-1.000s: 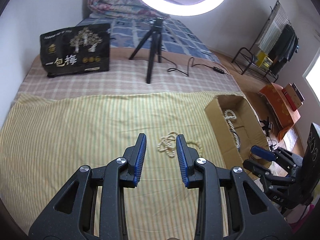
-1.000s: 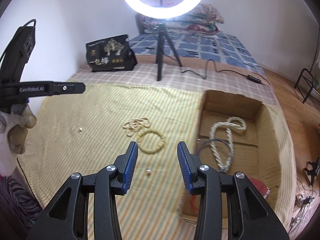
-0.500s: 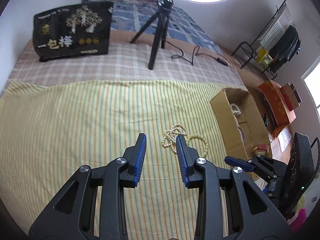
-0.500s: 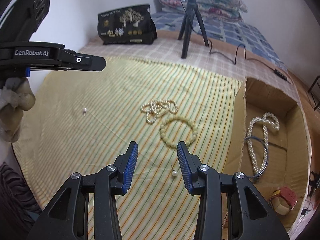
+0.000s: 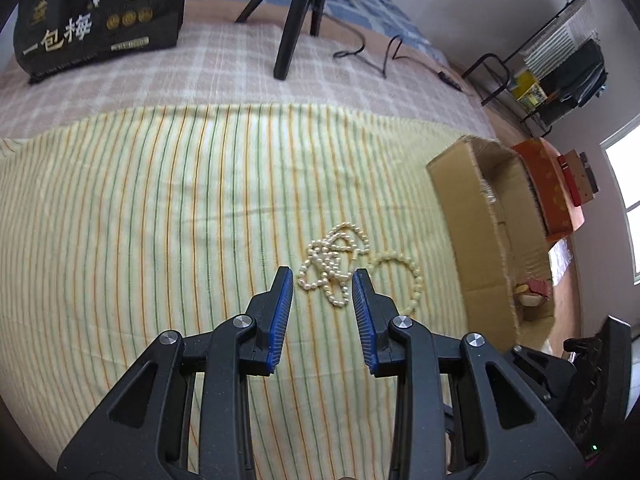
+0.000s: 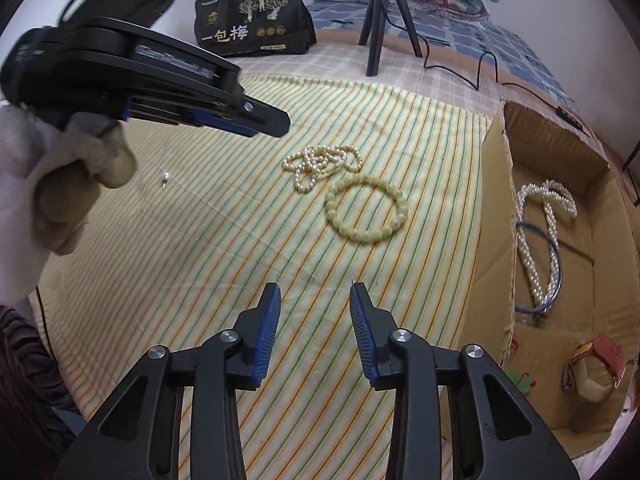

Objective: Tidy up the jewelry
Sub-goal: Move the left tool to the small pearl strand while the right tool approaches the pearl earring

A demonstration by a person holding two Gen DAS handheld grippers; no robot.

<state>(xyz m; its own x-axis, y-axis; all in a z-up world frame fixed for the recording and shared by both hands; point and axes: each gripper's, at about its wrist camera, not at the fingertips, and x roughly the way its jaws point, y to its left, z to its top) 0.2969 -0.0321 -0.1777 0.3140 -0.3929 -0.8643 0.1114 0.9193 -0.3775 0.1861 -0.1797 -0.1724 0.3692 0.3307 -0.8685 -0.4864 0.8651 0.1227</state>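
A tangled pearl necklace point(image 5: 332, 266) lies on the striped yellow cloth point(image 5: 140, 220); it also shows in the right wrist view point(image 6: 320, 164). A pale bead bracelet point(image 5: 408, 276) lies just right of it, also in the right wrist view point(image 6: 366, 214). My left gripper point(image 5: 322, 284) is open, its tips on either side of the necklace, just above it. My right gripper point(image 6: 314, 300) is open and empty, short of the bracelet. A cardboard box point(image 6: 496, 208) to the right holds a pearl strand point(image 6: 540, 232), a blue cord and a red watch point(image 6: 596, 368).
A loose pearl earring point(image 6: 165, 178) lies on the cloth at the left. A black bag point(image 5: 100, 20) and a tripod point(image 5: 296, 20) stand on the bed behind. An orange box point(image 5: 548, 192) and a rack point(image 5: 552, 68) stand on the floor at the right.
Both grippers have moved forward and down toward the jewelry. The left now frames the pearl necklace with its tips. Both stay open.
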